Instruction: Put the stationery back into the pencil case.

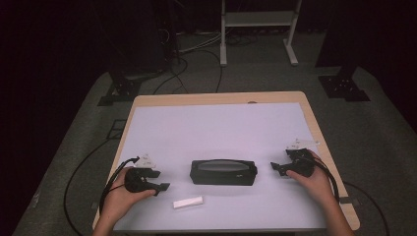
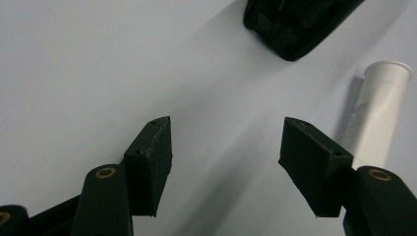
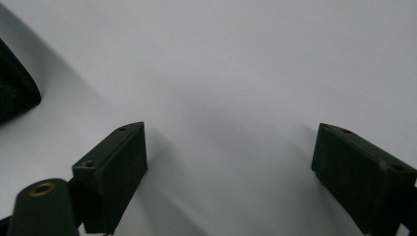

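White tube (image 1: 187,202) lies just right of your left hand-held gripper (image 1: 158,180) (jaws apart, empty), crosswise on the desk (image 1: 216,123).

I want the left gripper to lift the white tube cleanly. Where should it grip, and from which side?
Grip the white tube mid-body, coming from above with the jaws across its narrow width. It lies flat, apart from the black case, so its long sides are free. The left gripper is open beside it.

Right tongs (image 3: 228,162) gape over bare white table (image 3: 246,64).
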A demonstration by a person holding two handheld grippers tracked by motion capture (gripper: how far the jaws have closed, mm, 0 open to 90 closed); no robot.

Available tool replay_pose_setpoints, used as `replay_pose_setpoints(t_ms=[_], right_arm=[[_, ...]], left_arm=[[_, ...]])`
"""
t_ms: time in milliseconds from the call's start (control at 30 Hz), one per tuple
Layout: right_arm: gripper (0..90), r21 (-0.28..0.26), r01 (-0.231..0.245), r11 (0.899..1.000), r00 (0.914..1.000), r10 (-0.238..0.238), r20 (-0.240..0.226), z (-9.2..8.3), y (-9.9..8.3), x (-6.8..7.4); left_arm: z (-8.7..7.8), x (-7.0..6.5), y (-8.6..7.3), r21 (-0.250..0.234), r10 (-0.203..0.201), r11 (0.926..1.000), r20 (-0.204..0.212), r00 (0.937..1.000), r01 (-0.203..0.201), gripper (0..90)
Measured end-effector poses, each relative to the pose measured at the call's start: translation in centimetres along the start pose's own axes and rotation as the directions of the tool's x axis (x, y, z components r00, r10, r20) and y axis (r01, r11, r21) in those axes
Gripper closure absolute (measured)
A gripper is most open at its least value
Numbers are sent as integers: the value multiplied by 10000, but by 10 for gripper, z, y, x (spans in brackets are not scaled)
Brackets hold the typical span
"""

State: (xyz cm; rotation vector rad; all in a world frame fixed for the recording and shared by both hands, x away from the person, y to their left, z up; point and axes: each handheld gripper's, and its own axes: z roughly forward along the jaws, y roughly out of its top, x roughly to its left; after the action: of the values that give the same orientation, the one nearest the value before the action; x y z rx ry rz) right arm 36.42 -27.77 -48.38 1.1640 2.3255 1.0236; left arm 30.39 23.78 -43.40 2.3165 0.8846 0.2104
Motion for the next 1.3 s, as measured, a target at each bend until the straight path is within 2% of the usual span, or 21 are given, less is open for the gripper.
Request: replay_pose_setpoints(t_ms=[200, 300, 600, 800, 1133, 1300], right_arm=[[124, 1, -6, 10000, 10000, 6, 1, 0, 0, 0], [124, -1, -6, 10000, 10000, 6, 1, 0, 0, 0], [124, 3, 3, 10000, 10000, -3, -1, 0, 0, 0], [124, 3, -1, 10000, 10000, 1, -2, 0, 0, 0], [124, 4, -13, 10000, 10000, 13, -10, 0, 0, 0], [124, 14, 2, 10000, 10000, -2, -7, 0, 0, 0]], left_arm=[[-2, -6, 6, 268, 175, 9995, 187, 9997, -180, 367], [-4, -9, 10, 406, 413, 9983, 222, 9989, -422, 369], [-2, -20, 20, 554, 754, 9954, 558, 9956, -785, 373], [2, -30, 25, 653, 1137, 9907, 848, 9899, -1194, 378], [10, -45, 29, 852, 1424, 9844, 1270, 9816, -1538, 386], [15, -52, 32, 1038, 1623, 9785, 1451, 9760, -1782, 395]])
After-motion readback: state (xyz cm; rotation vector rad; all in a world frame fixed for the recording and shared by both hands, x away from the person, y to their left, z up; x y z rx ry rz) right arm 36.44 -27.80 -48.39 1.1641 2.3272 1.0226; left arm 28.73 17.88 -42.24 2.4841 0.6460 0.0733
